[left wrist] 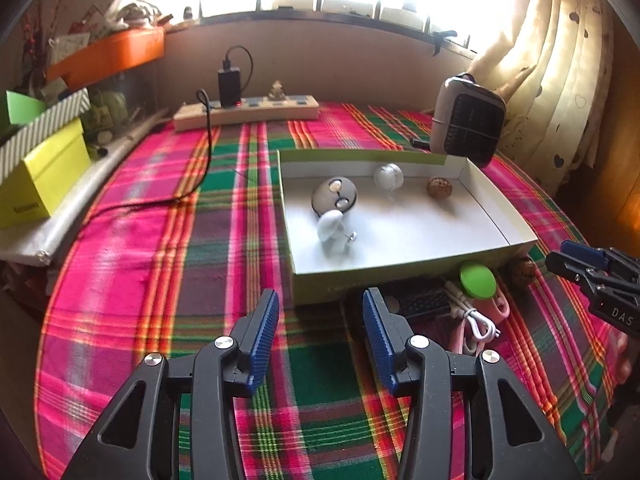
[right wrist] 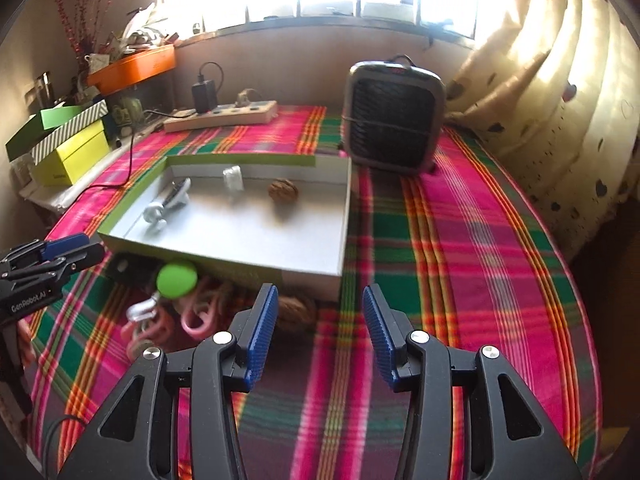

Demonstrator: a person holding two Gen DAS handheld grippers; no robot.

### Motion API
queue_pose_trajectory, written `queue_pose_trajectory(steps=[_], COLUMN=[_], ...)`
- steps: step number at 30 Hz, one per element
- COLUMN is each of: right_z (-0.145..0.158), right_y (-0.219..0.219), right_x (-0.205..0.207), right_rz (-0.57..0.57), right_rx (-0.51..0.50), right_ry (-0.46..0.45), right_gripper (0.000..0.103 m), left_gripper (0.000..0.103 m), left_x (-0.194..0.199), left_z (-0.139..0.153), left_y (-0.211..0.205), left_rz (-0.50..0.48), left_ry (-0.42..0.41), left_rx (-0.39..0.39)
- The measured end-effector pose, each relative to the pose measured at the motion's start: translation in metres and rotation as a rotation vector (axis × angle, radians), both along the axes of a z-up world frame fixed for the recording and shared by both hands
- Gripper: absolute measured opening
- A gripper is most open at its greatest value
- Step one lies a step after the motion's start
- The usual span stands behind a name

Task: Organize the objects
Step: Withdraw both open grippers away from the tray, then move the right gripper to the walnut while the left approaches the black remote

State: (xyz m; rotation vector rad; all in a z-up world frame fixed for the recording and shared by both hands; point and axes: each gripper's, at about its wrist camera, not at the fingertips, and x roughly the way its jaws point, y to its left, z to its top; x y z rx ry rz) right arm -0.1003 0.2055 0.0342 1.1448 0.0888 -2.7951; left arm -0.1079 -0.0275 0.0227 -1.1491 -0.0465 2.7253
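While both of my grippers hover over the plaid-covered table (right wrist: 460, 240), the left gripper (left wrist: 320, 320) and right gripper (right wrist: 318, 316) are spread and hold nothing. Inside the shallow box (left wrist: 400, 264) lies a walnut (left wrist: 439, 187); a green disc (right wrist: 177, 280) and pink cables (right wrist: 200, 312) sit just beside its near wall.

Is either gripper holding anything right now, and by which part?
Nothing is held. The left gripper and the right gripper both have open jaws with only tablecloth between.
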Motion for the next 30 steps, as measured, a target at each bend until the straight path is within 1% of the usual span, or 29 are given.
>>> queue_pose_trajectory(steps=[5,8,10,14,19,23,26,30], right_z=[-0.010,-0.014,-0.016,-0.019,-0.026,-0.028,-0.029,-0.031], right_y=[0.002,0.001,-0.001,-0.004,-0.009,-0.012,-0.014,-0.012], right_x=[0.003,0.004,0.002,0.001,-0.006,-0.012,-0.017,-0.021], right_rz=[0.003,0.014,0.020,0.040,0.058,0.064,0.056,0.039], right_rx=[-0.012,-0.019,-0.020,-0.020,-0.021,-0.031,-0.019,-0.023], right_ry=[-0.032,-0.041,-0.049,-0.056,-0.082,-0.094,-0.098,-0.102], right_gripper=[0.046,0.047,0.050,0.051,0.051,0.051,0.051,0.051], left_gripper=[0.043,0.044,0.044,0.045,0.045,0.045,0.045,0.045], left_x=[-0.002,-0.004,-0.005,-0.003,-0.004,-0.007,-0.011,-0.011], left_z=[-0.007,-0.008,-0.007,-0.008,-0.007,-0.007,-0.008,-0.008], left_y=[0.006,0.010,0.012,0.017,0.013,0.009,0.006,0.007], left_rz=[-0.061,-0.070,-0.075,-0.101,-0.083,-0.070,-0.064,-0.078], left_ry=[-0.031,-0.035,-0.044,-0.047,-0.045,-0.046,-0.063,-0.064], left_rx=[0.046,0.043,0.040,0.041,0.041,0.058,0.097,0.100])
